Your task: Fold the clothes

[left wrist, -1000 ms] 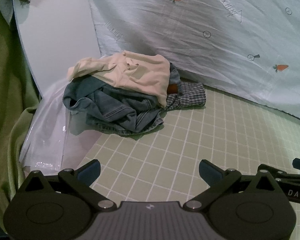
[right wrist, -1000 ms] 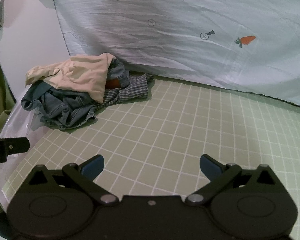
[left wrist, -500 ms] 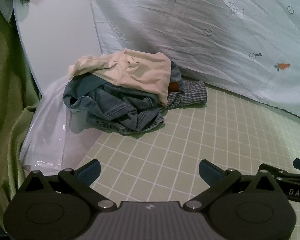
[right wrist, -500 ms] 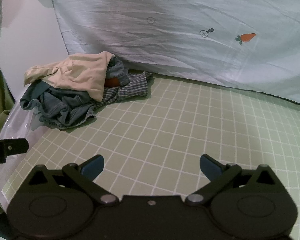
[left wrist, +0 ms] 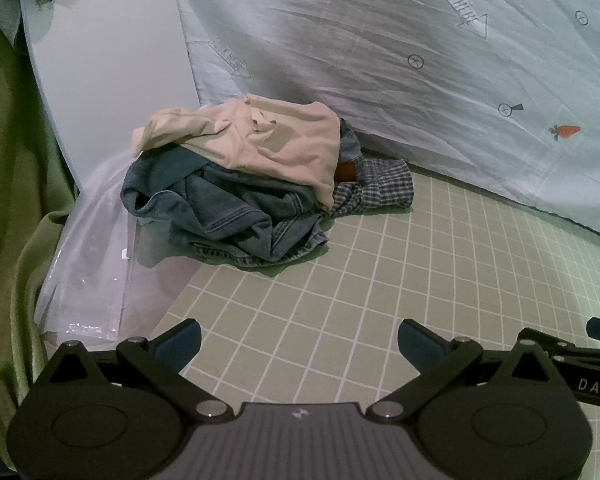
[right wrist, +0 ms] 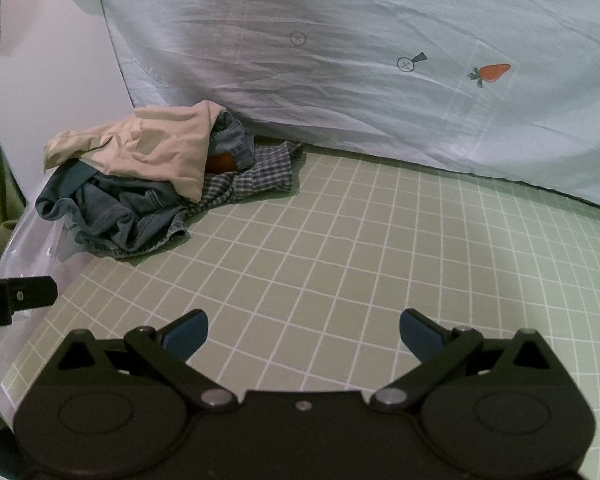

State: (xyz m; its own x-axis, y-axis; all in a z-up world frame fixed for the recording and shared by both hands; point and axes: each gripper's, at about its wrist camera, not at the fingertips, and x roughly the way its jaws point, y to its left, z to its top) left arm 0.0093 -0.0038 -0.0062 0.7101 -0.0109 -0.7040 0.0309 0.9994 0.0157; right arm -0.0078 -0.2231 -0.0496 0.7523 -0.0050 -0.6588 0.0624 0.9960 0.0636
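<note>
At twelve o'clock, behind everything, we see a carrot-printed sheet (right wrist: 379, 60) hanging over the green grid mat (right wrist: 339, 248). Only the left wrist view shows the clear plastic bag (left wrist: 88, 264) at nine o'clock; only the right one shows a dark bar (right wrist: 24, 300) at its left edge. The clothes pile (left wrist: 240, 184) sits at eleven o'clock, long axis running from eight to two o'clock, cream garment (left wrist: 268, 140) on top, checked cloth (left wrist: 379, 190) trailing right. Our left gripper (left wrist: 298, 346) and right gripper (right wrist: 303, 334) hover spread wide, empty

place: home laundry corner; cues: carrot-print bedsheet (left wrist: 439, 92) backdrop; clothes pile (left wrist: 244, 184); grid mat (right wrist: 379, 264)
</note>
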